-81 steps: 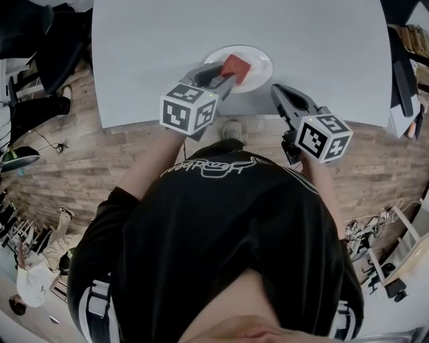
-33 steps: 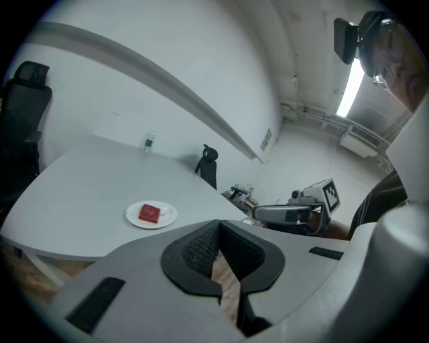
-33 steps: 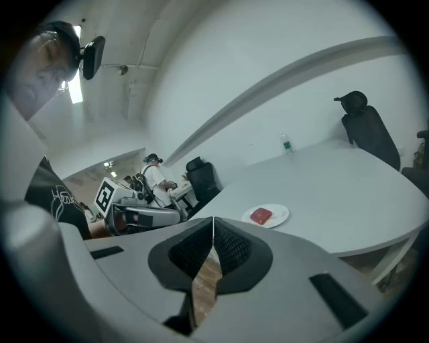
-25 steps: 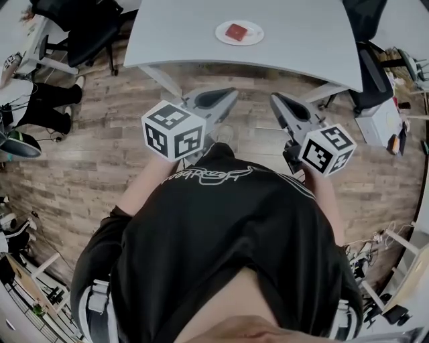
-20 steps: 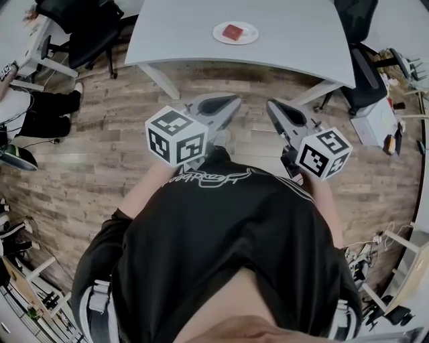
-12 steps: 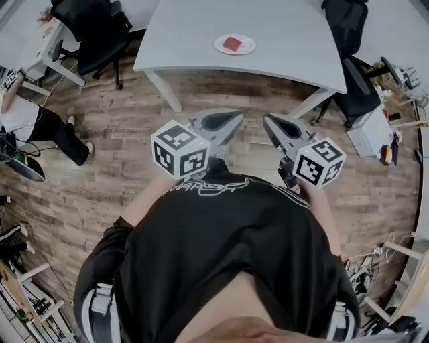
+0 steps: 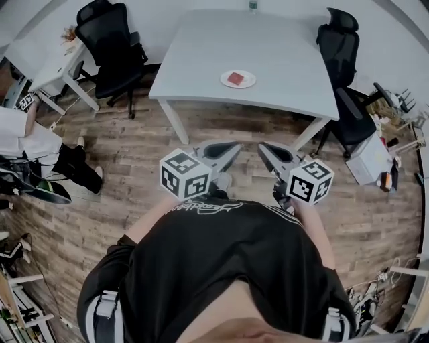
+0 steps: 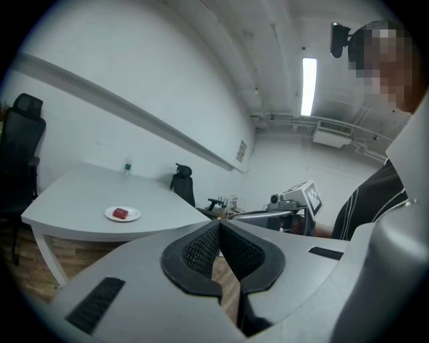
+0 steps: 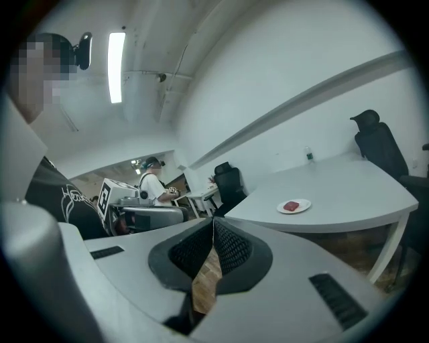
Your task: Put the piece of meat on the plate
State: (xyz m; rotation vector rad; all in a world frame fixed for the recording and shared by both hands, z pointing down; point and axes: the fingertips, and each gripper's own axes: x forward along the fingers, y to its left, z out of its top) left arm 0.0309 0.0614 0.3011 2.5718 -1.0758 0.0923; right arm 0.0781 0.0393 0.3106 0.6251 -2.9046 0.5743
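Wood-plank floor fills most of the head view. The grey table stands at the far side, with legs at its near corners.

Operator in a black shirt stands on the floor, well apart from the table's near edge. A second person in a white top is at the far left edge.

One black office chair stands to the left of the table. Another black office chair stands at its right.

Left gripper is held over the floor in front of the operator, marker cube at its near end. In the left gripper view the textured pads meet at the tips. Jaws together, nothing between them.

Right gripper is held just beside it, its marker cube at the near end. In the right gripper view the pad tips also meet. Jaws together and empty, floor showing through the gap lower down.

White plate sits on the table, near its near edge, well apart from both grippers. It shows in both gripper views.

Red piece of meat lies on the plate, roughly central.

A small bottle stands upright at the table's far edge.
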